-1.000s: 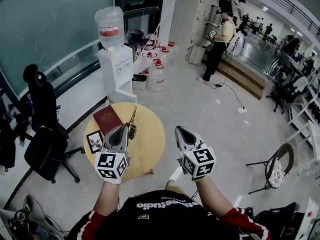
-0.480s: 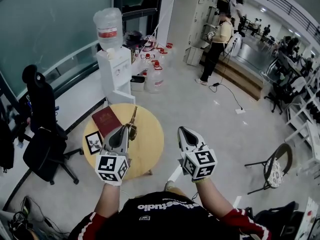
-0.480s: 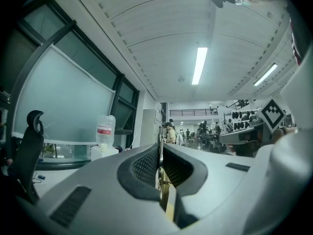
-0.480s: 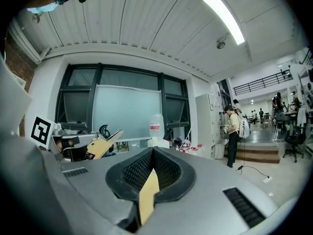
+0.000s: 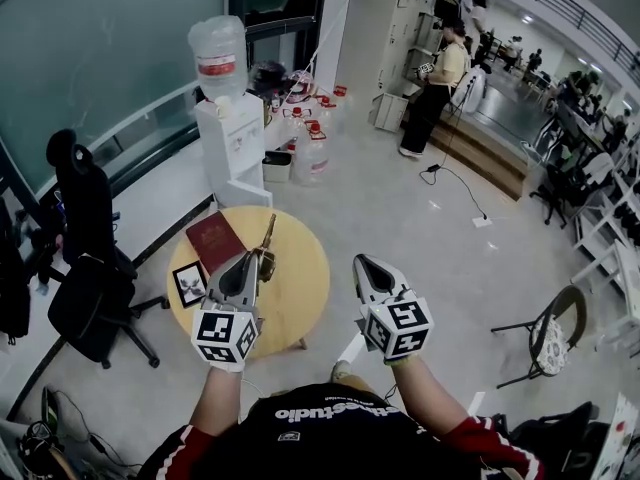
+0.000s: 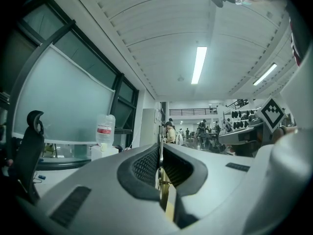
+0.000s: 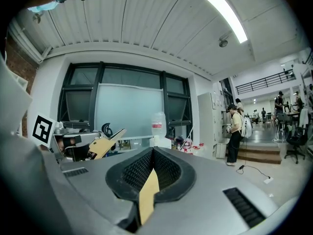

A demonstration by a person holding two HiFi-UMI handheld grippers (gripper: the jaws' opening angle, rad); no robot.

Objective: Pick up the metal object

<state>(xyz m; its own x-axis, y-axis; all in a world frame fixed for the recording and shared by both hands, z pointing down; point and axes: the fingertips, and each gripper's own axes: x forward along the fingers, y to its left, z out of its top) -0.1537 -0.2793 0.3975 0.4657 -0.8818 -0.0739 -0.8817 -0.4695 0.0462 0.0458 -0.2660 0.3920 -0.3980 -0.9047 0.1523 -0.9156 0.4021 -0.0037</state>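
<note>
Round wooden table [image 5: 300,293] below, left tongs [image 5: 250,259] clamped on metal object [image 5: 267,233], right tongs [image 5: 362,262] closed, empty.

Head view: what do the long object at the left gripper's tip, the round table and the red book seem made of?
Long object: likely brass-toned metal, going by its yellowish gleam and its slim, rigid shape.
Round table: pale wood or veneer, with a matte, even tan top; the grain is too small to see.
Red book: dark red matte cover, perhaps cloth or leatherette; cannot tell which.
</note>
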